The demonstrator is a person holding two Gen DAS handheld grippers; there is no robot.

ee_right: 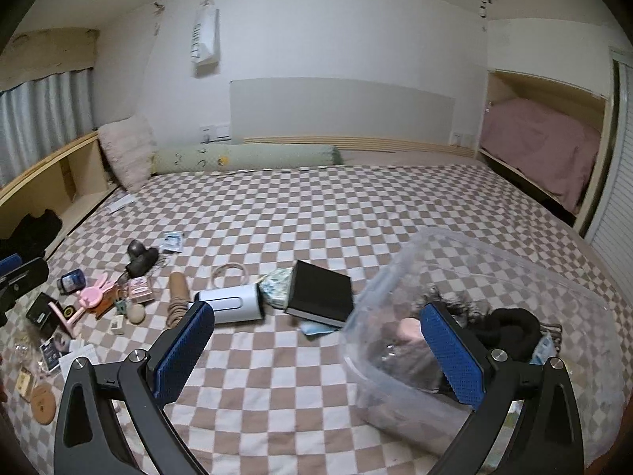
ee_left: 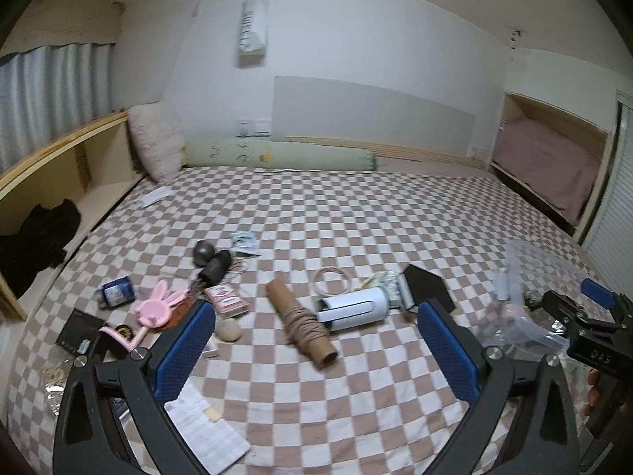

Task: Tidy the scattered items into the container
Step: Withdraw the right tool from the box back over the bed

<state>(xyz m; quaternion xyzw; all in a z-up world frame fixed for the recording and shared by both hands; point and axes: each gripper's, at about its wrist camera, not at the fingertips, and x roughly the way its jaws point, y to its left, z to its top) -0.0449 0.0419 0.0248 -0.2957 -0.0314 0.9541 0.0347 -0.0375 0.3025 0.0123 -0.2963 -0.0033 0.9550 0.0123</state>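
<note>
Scattered items lie on the checkered bed. My left gripper (ee_left: 316, 352) is open and empty, hovering just short of a cardboard tube wound with twine (ee_left: 300, 324) and a white cylinder device (ee_left: 352, 308). A black box (ee_right: 322, 293) lies beside a patterned pouch (ee_right: 279, 285). Further left are a pink bunny piece (ee_left: 158, 306), a dark jar (ee_left: 116, 291) and a round ball (ee_left: 228, 330). My right gripper (ee_right: 318, 356) is open and empty; its right finger overlaps the near wall of the clear plastic container (ee_right: 494, 269), which holds black cloth (ee_right: 510, 332).
A green bolster (ee_left: 277, 154) and a pale pillow (ee_left: 154, 142) lie at the head of the bed. A wooden shelf (ee_left: 59, 158) runs along the left side. A white paper sheet (ee_left: 205, 431) lies under my left fingers. Small cards and a cork disc (ee_right: 41, 403) sit near the left bed edge.
</note>
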